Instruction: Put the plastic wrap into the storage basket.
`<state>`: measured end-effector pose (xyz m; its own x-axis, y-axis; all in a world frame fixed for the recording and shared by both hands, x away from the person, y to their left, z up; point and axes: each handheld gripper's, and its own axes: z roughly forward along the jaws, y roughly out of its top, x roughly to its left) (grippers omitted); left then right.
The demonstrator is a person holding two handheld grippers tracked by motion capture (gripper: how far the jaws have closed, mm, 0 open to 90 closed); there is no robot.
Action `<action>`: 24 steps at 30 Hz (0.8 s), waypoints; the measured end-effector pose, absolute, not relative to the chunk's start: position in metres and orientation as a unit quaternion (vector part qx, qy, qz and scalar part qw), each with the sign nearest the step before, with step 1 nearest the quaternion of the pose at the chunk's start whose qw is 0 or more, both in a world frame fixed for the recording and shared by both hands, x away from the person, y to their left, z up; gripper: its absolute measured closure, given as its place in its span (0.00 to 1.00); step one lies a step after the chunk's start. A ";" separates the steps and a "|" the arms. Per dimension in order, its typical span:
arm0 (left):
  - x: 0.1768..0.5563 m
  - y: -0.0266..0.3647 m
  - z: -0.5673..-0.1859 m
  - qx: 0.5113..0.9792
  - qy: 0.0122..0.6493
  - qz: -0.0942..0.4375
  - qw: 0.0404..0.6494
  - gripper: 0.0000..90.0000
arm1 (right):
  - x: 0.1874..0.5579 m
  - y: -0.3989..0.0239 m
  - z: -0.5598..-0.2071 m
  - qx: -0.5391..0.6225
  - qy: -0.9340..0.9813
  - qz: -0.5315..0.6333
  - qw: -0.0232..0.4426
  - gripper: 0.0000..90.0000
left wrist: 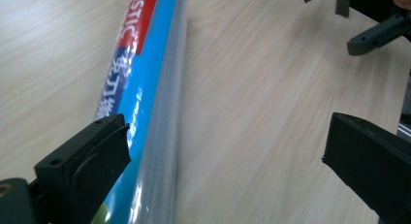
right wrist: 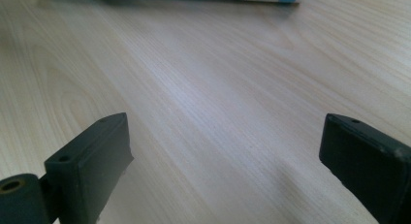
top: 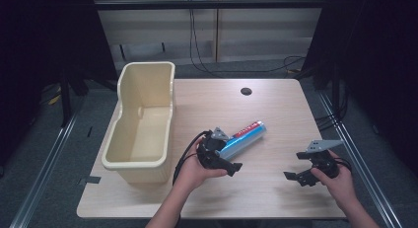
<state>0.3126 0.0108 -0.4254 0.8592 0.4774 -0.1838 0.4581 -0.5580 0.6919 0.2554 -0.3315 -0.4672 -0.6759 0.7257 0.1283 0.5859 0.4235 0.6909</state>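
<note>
Blue roll (top: 242,137) lies mid-counter (top: 276,109), at two o'clock from our left gripper (top: 223,161). Its fingers gape wide, holding nothing. We should straddle the roll, then squeeze. Right gripper (top: 299,176) waits open, empty.

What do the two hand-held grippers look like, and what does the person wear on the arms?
Both the left hand-held gripper and the right hand-held gripper are black, with two blocky jaws that have small screw holes. Each carries a grey three-cornered plate on top. A black cable trails from the left one. The forearms are bare; no sleeves show.
</note>
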 end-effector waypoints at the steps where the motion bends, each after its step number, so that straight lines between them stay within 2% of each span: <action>1: 0.313 0.011 -0.425 0.883 0.265 0.012 0.388 0.02 | 0.255 -0.332 -0.467 0.393 0.837 0.368 0.094 0.05; 16: 0.356 -0.015 -0.434 0.905 0.274 0.027 0.323 0.05 | 0.255 -0.335 -0.466 0.396 0.832 0.376 0.095 0.05; 24: 0.369 -0.022 -0.443 0.915 0.287 0.013 0.285 0.08 | 0.255 -0.335 -0.465 0.399 0.831 0.377 0.093 0.05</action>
